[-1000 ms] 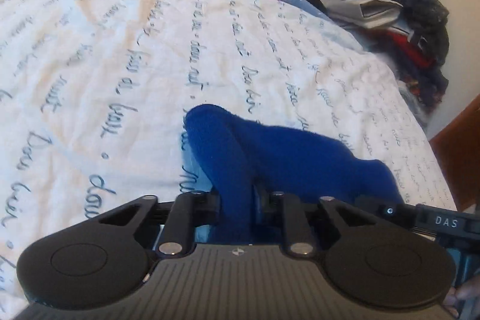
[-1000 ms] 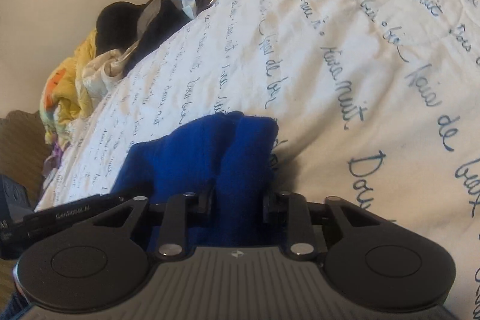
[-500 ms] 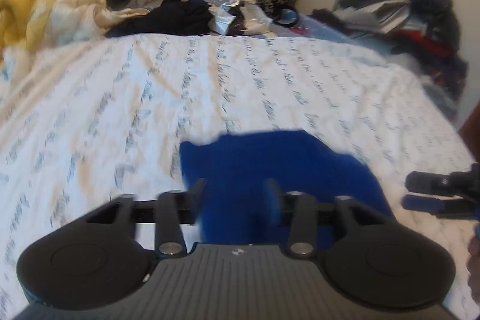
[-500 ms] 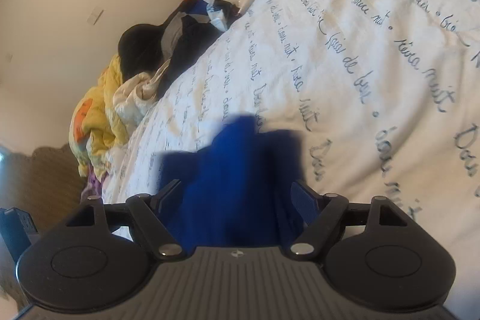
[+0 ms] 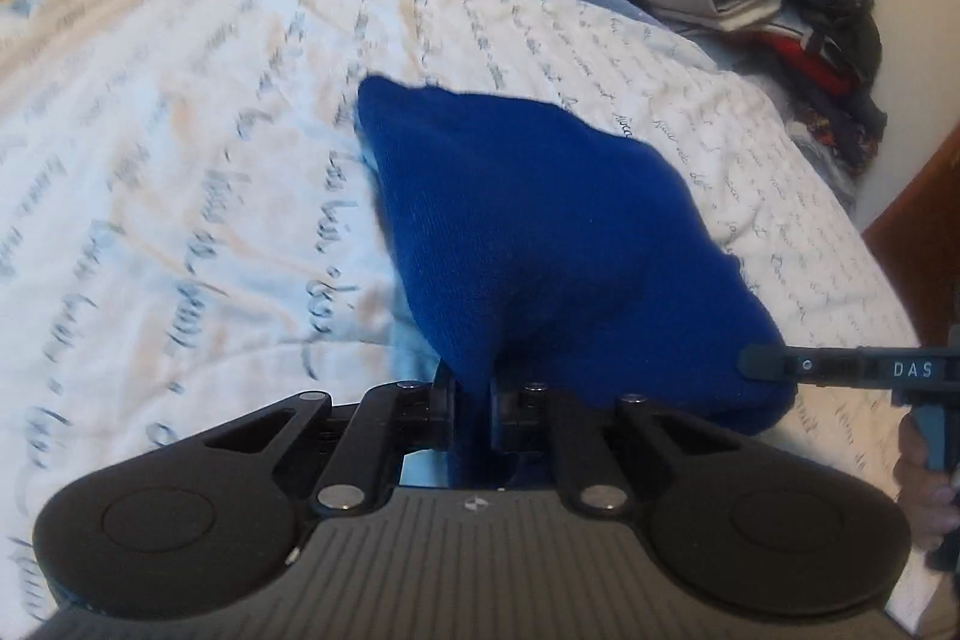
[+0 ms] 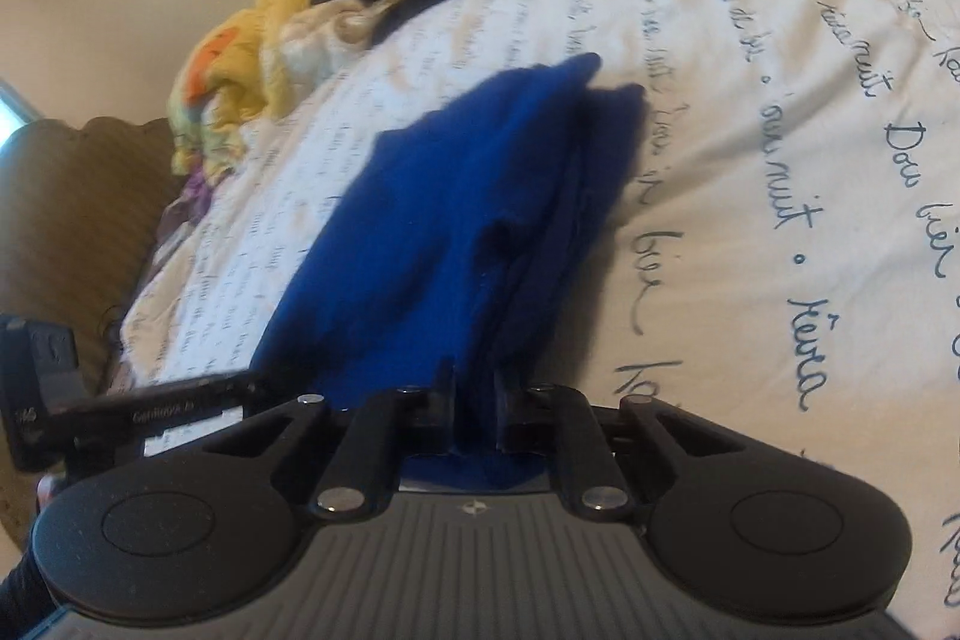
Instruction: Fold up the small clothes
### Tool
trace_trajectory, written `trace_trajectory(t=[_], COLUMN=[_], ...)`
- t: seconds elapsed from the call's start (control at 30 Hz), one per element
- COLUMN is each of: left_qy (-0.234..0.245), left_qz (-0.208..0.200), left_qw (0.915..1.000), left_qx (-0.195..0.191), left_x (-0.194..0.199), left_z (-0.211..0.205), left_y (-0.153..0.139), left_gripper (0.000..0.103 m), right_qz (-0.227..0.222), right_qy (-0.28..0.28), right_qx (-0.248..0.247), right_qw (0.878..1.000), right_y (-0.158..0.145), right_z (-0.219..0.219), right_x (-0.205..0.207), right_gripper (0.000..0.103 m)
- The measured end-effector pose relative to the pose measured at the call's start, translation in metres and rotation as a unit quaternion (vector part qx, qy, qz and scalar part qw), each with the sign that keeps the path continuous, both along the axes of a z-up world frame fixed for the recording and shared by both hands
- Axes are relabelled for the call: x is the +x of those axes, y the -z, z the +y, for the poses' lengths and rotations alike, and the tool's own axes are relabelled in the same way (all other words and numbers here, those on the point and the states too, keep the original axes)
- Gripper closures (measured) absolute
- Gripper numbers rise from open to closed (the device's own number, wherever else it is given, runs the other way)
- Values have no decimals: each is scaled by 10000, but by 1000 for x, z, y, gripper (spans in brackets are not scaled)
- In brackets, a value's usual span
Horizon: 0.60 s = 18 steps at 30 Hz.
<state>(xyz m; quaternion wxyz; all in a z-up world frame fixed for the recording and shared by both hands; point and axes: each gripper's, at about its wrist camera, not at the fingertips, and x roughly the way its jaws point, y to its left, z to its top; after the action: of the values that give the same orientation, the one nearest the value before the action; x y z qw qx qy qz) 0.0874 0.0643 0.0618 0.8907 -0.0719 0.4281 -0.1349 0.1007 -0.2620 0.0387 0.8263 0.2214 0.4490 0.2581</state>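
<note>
Bed is soft, so the blue cloth lying mid-bed could bunch up. Left tongs and right tongs are both closing on its near edge; a thin pinch might slip.

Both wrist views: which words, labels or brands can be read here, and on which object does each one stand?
"DAS": white letters on the right gripper, left wrist view.
"bien", "Dou", "nuit": blue handwriting printed on the white bedsheet; most other words there are too blurred.
Pale label on the left gripper, right wrist view: too blurred to read.
Blue garment: no text.
</note>
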Motion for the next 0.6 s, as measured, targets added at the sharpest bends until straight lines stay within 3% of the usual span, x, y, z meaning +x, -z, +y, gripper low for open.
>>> trace_trajectory(t=[0.07,0.1,0.13,0.17,0.2,0.23,0.27,0.33,0.4,0.53,0.6], left_qy=[127,159,234,391,592,826,1045,1263,1298,1267,1357], left_qz=[-355,-705,-1064,-1404,-1743,-2035,-2201,-2258,-2115,-1856,-1892], left_qw=[9973,9928,9863,9785,9686,9561,9431,9263,9235,9250,9229], left_qx=[634,957,1238,1460,1671,1942,2262,2741,2925,3065,3066], left_x=[-14,-26,-40,-54,-68,-81,-88,-88,-76,-58,-59], left_z=[-8,-14,-20,-27,-35,-44,-55,-71,-78,-79,-79], left_y=[-5,-8,-11,-13,-13,-10,-5,10,23,42,44], left_gripper=[82,71,57,27,10,11,15,25,43,46,46], right_qz=[87,170,281,347,299,179,61,50,128,343,465], right_qy=[69,222,409,606,748,826,841,648,475,359,154], right_qx=[-227,-293,-209,-12,256,531,794,1023,782,-127,-183], right_qw=[9997,9992,9985,9976,9964,9950,9933,9926,9957,9987,9986], right_y=[7,11,13,12,9,4,-1,-7,-10,-1,10], right_z=[-3,-7,-13,-21,-29,-34,-38,-35,-23,4,13], right_x=[-4,-6,-6,-8,-11,-15,-17,-13,-4,13,18], right_gripper=[87,84,73,67,51,35,29,30,30,31,39])
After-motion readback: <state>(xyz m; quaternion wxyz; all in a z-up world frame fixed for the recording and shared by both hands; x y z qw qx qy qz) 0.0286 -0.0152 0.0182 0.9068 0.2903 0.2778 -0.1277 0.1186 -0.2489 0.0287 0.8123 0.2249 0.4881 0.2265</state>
